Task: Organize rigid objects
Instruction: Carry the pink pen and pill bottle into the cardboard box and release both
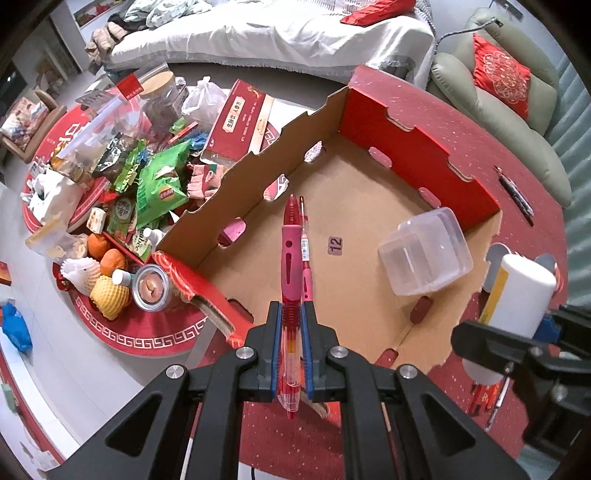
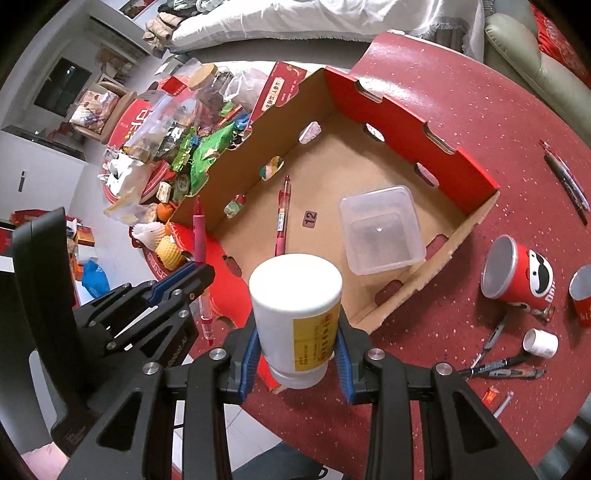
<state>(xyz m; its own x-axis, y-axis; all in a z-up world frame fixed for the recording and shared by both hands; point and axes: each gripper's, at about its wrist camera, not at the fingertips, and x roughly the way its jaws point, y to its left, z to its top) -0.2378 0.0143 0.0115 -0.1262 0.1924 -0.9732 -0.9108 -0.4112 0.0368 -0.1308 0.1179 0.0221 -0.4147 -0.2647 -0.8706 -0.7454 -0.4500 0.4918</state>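
Red can (image 2: pixel 517 273), seemingly lying open, shows only at right wrist.

Off to my left I see a low round table (image 1: pixel 140 339) heaped with snacks: a green chip bag (image 1: pixel 160 184), 2 oranges (image 1: pixel 107 254), a cork-lidded jar (image 1: pixel 162 96). Behind it stands a white-draped sofa (image 1: pixel 273 33), and a red cushion (image 1: pixel 502 79) rests on the grey armchair (image 1: pixel 517 125).

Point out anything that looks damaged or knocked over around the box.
The cardboard box has a ragged, torn near edge where a wall seems to be missing. Beside it on the red table, a red chip can lies on its side, open, with pens scattered nearby.
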